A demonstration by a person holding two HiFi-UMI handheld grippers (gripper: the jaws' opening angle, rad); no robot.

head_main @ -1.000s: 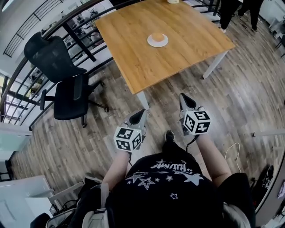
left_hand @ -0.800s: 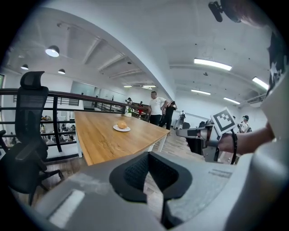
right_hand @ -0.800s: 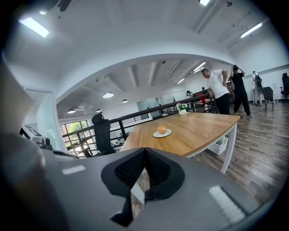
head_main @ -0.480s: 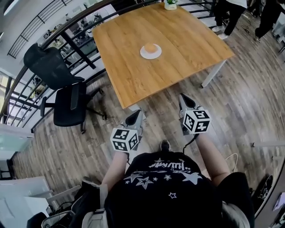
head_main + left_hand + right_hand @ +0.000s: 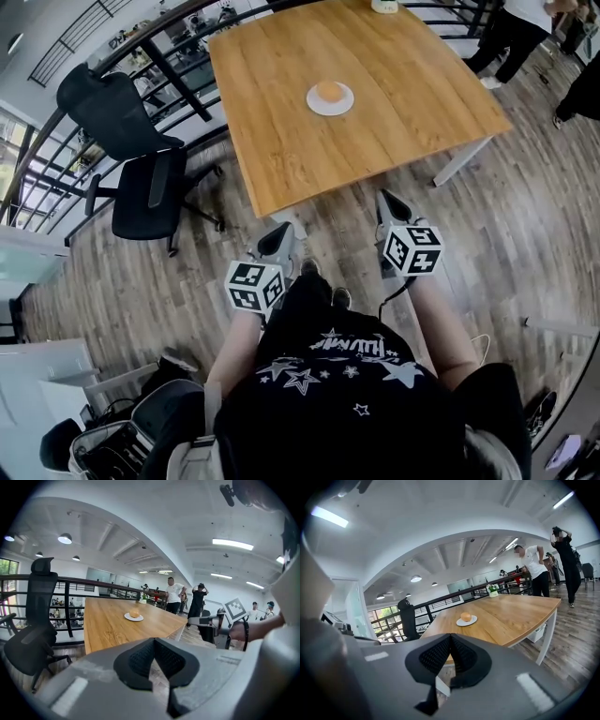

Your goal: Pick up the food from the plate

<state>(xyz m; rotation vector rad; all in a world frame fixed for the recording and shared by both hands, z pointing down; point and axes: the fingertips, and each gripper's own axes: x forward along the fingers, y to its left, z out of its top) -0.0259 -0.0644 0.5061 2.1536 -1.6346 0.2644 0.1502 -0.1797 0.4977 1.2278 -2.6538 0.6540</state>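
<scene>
A plank floor fills the room. On it stands a broad wooden worktop on white legs, with a black railing behind. A black office chair stands near the worktop's left corner. Two bystanders stand past its far right end.

The person stands short of the worktop's near edge with both arms forward. The left gripper and the right gripper are both over the floor, well apart from the worktop's contents. The left fingers are pressed together with nothing between them. The right fingers are closed on each other too, and empty.

A small white plate lies towards the middle of the worktop. The food sits on it, a round orange-brown piece, perhaps a bun. A small potted plant stands at the far edge.
</scene>
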